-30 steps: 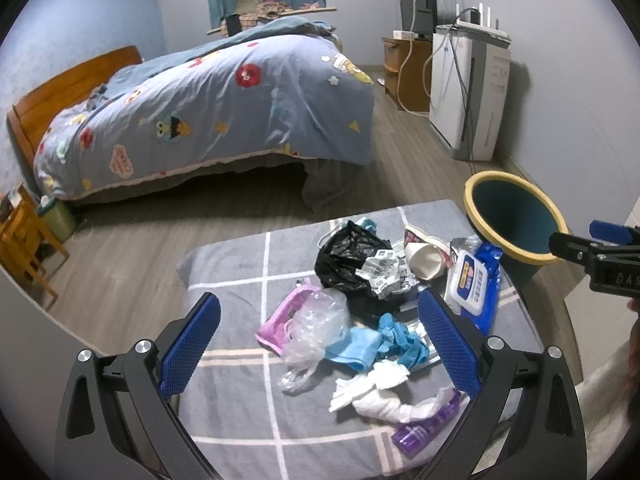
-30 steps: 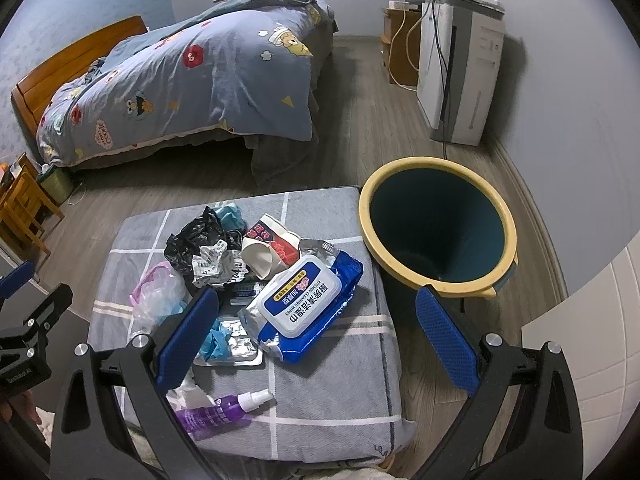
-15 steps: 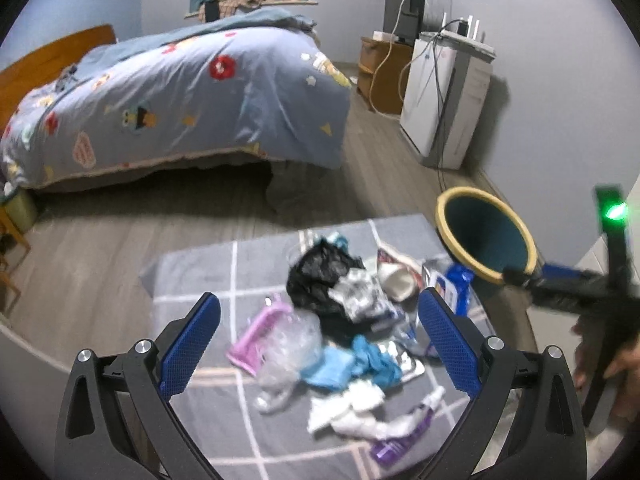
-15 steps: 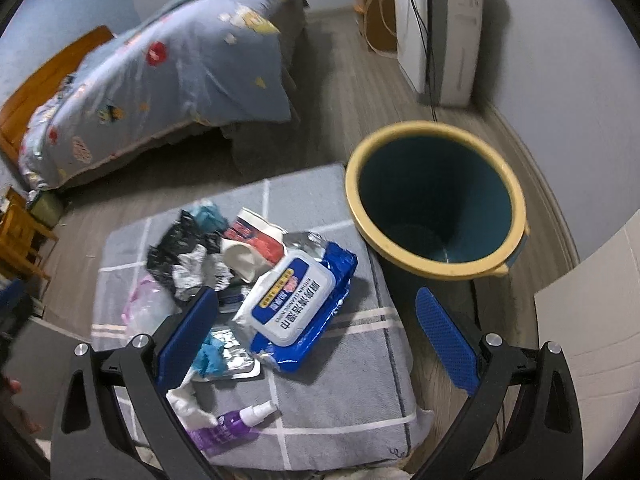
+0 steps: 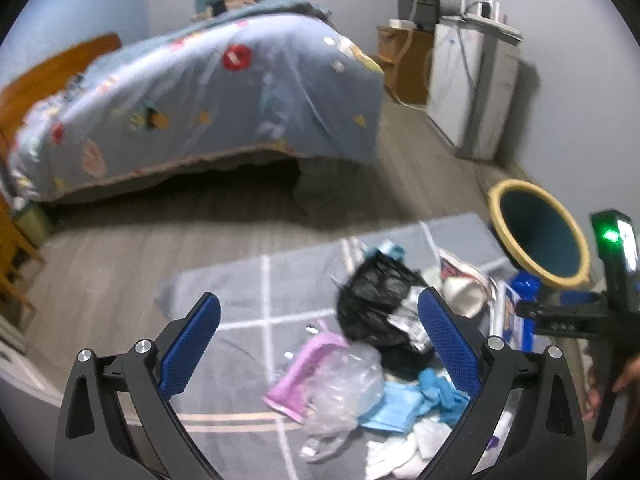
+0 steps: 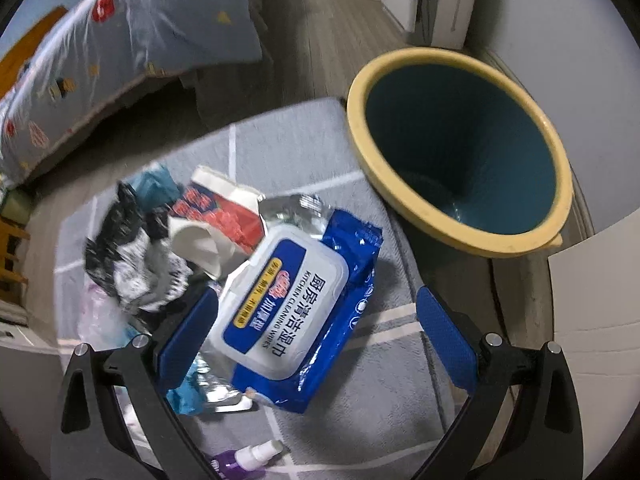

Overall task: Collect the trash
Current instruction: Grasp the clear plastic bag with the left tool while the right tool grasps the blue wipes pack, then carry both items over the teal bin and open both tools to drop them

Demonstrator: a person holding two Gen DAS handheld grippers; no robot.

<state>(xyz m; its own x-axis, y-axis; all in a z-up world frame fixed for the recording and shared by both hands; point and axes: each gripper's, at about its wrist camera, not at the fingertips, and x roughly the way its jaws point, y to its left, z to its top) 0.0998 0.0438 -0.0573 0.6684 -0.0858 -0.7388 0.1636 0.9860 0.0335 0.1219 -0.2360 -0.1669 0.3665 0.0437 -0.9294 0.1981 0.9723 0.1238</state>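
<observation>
A pile of trash lies on a grey checked cushion (image 5: pixel 248 304): a black bag (image 5: pixel 376 304), a clear plastic bag (image 5: pixel 344 384), a pink pouch (image 5: pixel 300 372) and blue gloves (image 5: pixel 424 396). My left gripper (image 5: pixel 320 344) hangs open above the pile, holding nothing. A blue wet-wipes pack (image 6: pixel 296 304) lies between the fingers of my open right gripper (image 6: pixel 316 328), which hovers just above it. A paper cup (image 6: pixel 200 244) and a red carton (image 6: pixel 224 212) lie behind the pack. The yellow-rimmed teal bin (image 6: pixel 460 148) stands right of the cushion.
A bed with a blue quilt (image 5: pixel 208 104) fills the far left. A white appliance (image 5: pixel 476 80) and a wooden cabinet (image 5: pixel 408 64) stand along the right wall. A purple spray bottle (image 6: pixel 248 456) lies near the cushion's front edge. A white panel (image 6: pixel 596 320) rises at the right.
My right gripper has dropped closer to the wipes pack, which now sits between its fingers. My left gripper has swung left, and the right tool shows a green light at its edge.
</observation>
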